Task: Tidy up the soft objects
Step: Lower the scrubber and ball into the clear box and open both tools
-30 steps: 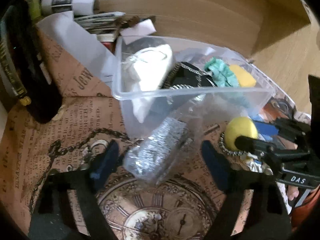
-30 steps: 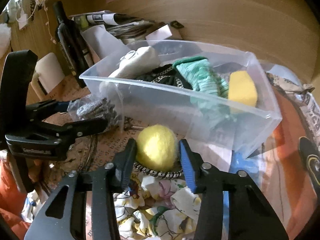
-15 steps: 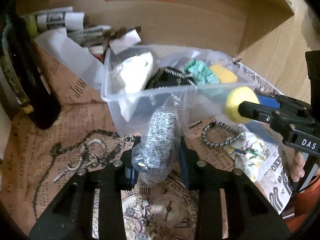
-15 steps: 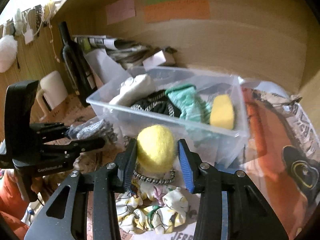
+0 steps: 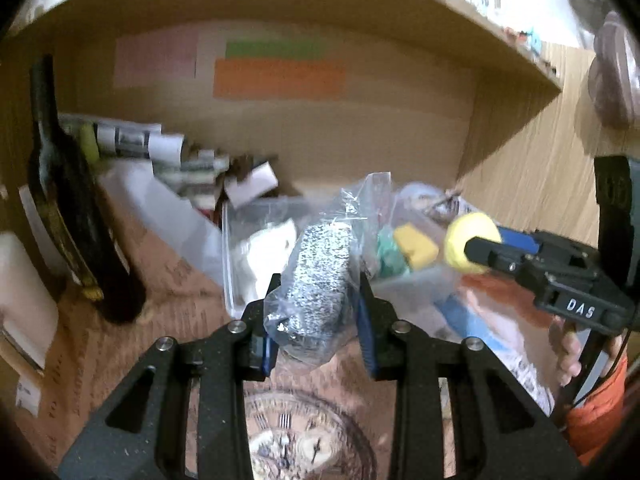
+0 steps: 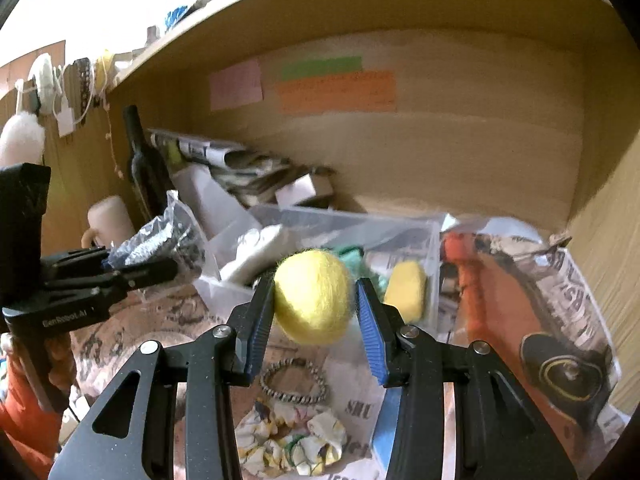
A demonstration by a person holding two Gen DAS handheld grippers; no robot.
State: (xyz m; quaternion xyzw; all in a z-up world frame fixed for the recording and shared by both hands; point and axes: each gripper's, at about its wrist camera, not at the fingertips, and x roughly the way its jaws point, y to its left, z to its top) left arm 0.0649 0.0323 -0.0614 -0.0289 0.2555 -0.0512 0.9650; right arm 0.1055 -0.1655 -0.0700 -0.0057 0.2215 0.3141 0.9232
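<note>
The yellow felt ball point(image 6: 311, 297) sits pinched between the blue pads of the right tool point(image 6: 316, 300), lifted above the tabletop point(image 6: 168, 320). In the right wrist view it hangs in front of the clear plastic bin point(image 6: 400, 232), which lies at about 12 o'clock from it. In the left wrist view the same ball point(image 5: 466, 240) shows at 3 o'clock, at the tip of the right tool point(image 5: 480, 246).

The left tool point(image 5: 314, 304) is closed on a clear bag of grey speckled fabric point(image 5: 318, 284), also raised off the tabletop, with the bag's crumpled top point(image 5: 360, 196) standing up toward 12 o'clock. From the right wrist camera this bag point(image 6: 160, 240) appears at 9 o'clock, held by the left tool point(image 6: 160, 264).

Inside the bin lie a white soft item point(image 6: 256, 252) at the left end, a green fabric piece point(image 6: 352, 256) behind the ball, and a yellow sponge point(image 6: 406, 288) at the right end.

On the tabletop at 6 o'clock from the ball rest a beaded bracelet point(image 6: 294, 380) and, nearer the camera, a floral scrunchie point(image 6: 292, 440). A printed paper with a clock face point(image 5: 308, 436) covers the surface below the left tool.

A dark bottle point(image 6: 142, 168) stands at 10 o'clock beside rolled newspapers point(image 6: 216, 152). Pink, green and orange notes point(image 6: 336, 88) are stuck on the wooden back panel at 12 o'clock.
</note>
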